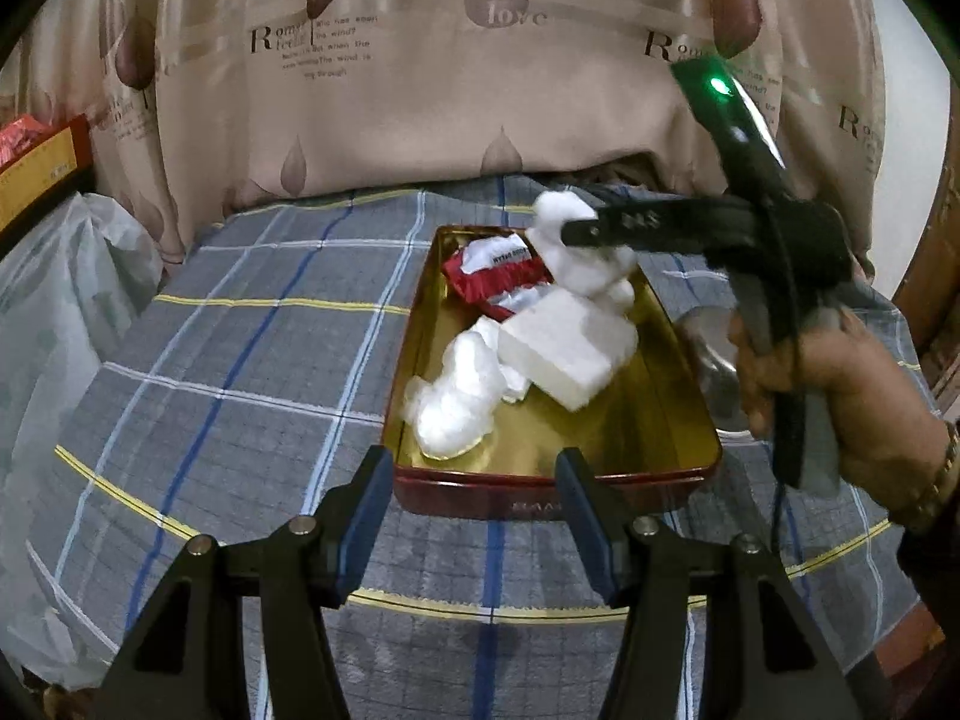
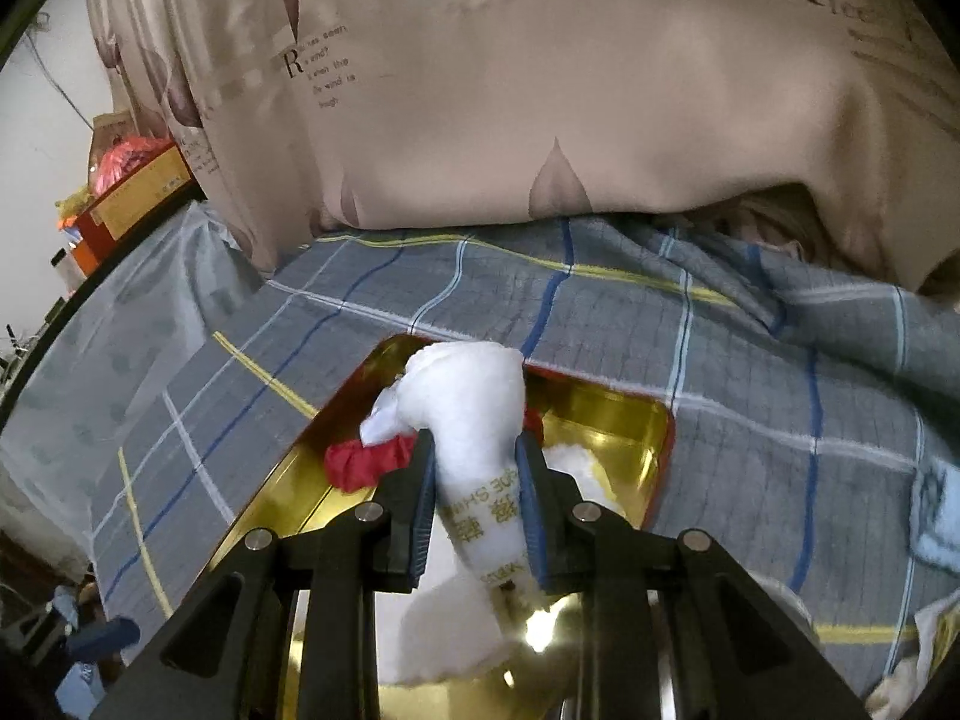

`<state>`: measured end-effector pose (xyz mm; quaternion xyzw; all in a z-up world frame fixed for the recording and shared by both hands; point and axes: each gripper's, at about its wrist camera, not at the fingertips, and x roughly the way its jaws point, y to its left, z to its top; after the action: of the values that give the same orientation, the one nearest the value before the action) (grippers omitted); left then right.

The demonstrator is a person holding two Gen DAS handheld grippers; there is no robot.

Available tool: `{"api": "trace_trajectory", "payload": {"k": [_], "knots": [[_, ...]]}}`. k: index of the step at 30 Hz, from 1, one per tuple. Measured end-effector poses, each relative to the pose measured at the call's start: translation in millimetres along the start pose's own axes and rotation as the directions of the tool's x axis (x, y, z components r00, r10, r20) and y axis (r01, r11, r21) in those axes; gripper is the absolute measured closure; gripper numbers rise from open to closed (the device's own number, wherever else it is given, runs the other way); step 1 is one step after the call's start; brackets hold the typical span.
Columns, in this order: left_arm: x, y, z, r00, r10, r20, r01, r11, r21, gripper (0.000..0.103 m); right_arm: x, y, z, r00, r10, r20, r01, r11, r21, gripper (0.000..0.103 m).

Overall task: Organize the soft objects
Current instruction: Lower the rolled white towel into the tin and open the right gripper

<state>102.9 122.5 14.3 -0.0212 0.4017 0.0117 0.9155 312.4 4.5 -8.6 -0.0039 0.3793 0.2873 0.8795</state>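
A white cloth, rolled and printed with gold lettering, is clenched between the blue pads of the right claw, which hangs over the far end of an open tin. In the left wrist view the same cloth shows as a white bunch at the tip of the right claw, above the tin's far rim. The person's right hand grips the handle, with a gold-coloured bracelet at the wrist.

The tin is rectangular, red outside and shiny gold inside. In it lie a crumpled red and white wrapper, a white foam block tilted across the middle, and a white fluffy wad near the front left corner.

The left claw stands released, its two dark fingers apart with nothing between them, just in front of the tin's near wall.

The tin rests on a bed covered with a grey plaid sheet crossed by blue, white and yellow lines. Behind it a beige quilt printed with leaf shapes and the word "love" is heaped up. A pale translucent plastic bag lies at the left edge of the bed, and beyond it a red and yellow box sits against a pale wall.
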Motion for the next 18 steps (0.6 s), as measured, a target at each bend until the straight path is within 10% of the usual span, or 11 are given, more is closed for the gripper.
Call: {"api": "trace_trajectory", "payload": {"k": [10, 18], "knots": [[9, -3, -5, 1.000, -0.003, -0.025, 0.003, 1.000, 0.001, 0.046, 0, 0, 7, 0.999, -0.007, 0.049, 0.007, 1.000, -0.003, 0.068], [7, -14, -6, 1.000, -0.009, -0.016, 0.010, 0.999, 0.039, 0.046, -86, -28, -34, 0.972, 0.015, 0.236, -0.043, 0.992, 0.117, 0.064]]}}
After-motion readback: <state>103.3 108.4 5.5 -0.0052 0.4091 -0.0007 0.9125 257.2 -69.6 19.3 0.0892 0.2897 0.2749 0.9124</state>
